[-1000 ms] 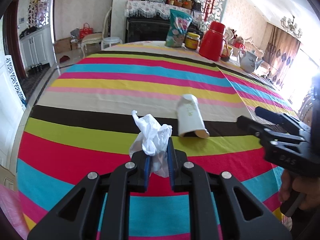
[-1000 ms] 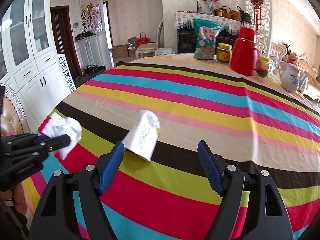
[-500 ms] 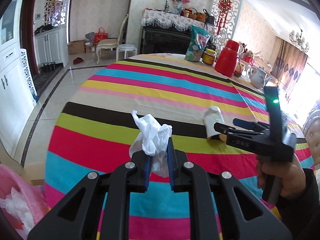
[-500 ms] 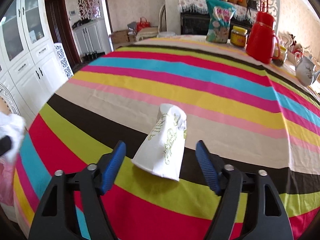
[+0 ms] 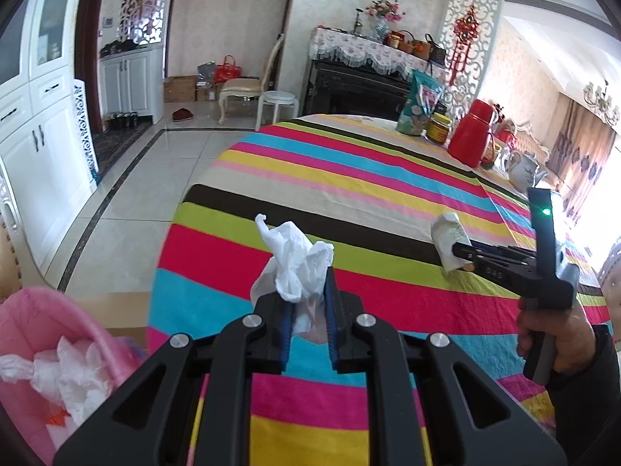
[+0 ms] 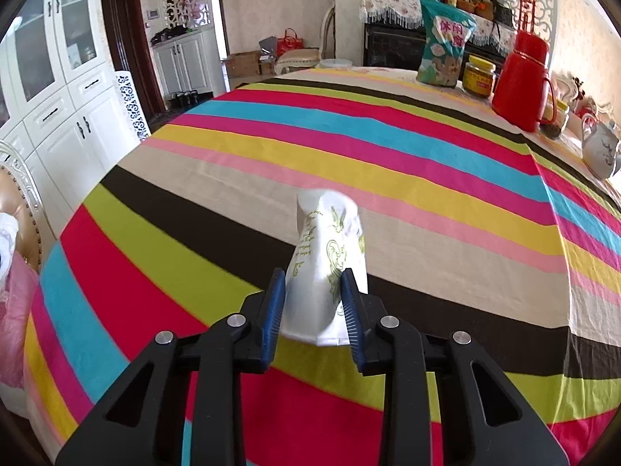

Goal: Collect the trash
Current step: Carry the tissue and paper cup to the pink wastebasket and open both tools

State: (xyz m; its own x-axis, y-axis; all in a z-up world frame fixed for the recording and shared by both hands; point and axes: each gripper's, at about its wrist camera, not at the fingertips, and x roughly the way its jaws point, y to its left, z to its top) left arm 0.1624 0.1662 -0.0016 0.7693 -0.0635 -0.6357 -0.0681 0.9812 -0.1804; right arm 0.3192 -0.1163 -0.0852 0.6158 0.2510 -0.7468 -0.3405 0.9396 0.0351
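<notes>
Two grippers, both loaded: left gripper point(image 5: 308, 303) pinches crumpled tissue point(image 5: 297, 264) above striped tablecloth point(image 5: 349, 178) near edge, w/ pink trash bag point(image 5: 35, 353) just left of it. Right gripper point(image 6: 314, 301) clamps paper cup point(image 6: 328, 268), lying on cloth mid-table.

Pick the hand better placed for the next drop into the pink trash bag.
Left. The left gripper holds the crumpled white tissue with the pink trash bag just beside it. The right gripper is closed on the squashed white paper cup over the striped tablecloth, farther off.

R gripper point(image 6: 313, 295) closed on cup point(image 6: 328, 264).
</notes>
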